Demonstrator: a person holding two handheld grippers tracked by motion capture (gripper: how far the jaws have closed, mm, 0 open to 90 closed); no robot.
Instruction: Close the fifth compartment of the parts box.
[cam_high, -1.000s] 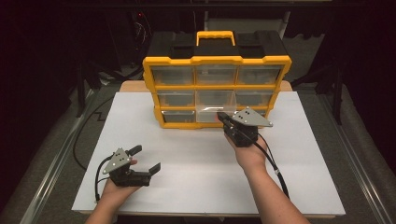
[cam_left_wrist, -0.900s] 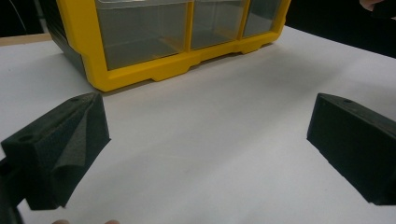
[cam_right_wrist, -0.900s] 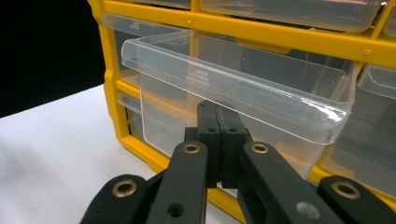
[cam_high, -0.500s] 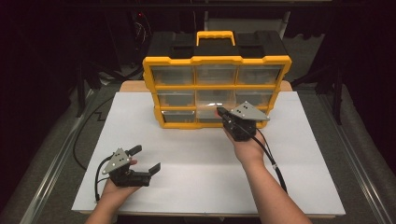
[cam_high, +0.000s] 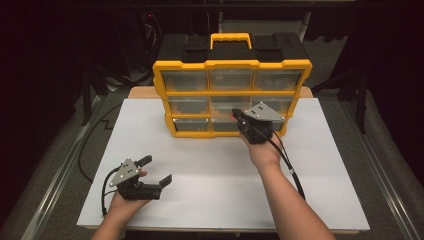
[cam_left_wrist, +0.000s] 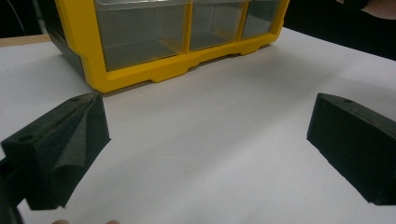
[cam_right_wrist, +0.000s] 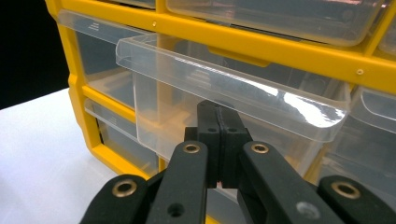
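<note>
Right gripper (cam_high: 239, 118): jaws pressed together, pads meeting with no gap in the right gripper view (cam_right_wrist: 218, 140). Tips sit right at the clear front of the middle drawer (cam_right_wrist: 224, 98) in the organizer's centre row. That drawer is pulled partway out, its lip standing proud of the yellow frame. Can't tell whether the pads pinch any part of the drawer or just rest against it; contact point is hidden behind the jaws. Grey plate on top of the gripper is visible from the high view, cable trailing back along the right forearm (cam_high: 292, 210).

Left gripper (cam_high: 157, 171): jaws wide apart, nothing between them. In the left gripper view the 2 black foam pads (cam_left_wrist: 65, 149) stand at opposite sides of the frame with bare white surface between. It is held just above the table near the front-left corner, well apart from the organizer, pointing roughly toward it. Left hand (cam_high: 122, 202) wraps the grip from below, cable looping off to the left.

Organizer (cam_high: 232, 65): yellow frame, black case and yellow carry handle on top, 3 rows of 3 clear drawers. It stands upright at the back edge of the white table top (cam_high: 215, 165), about centred left to right. In the left gripper view its bottom-row drawers (cam_left_wrist: 140, 32) look shut and flush with the frame.

Beyond the table: dark surroundings, metal rails along both sides.
</note>
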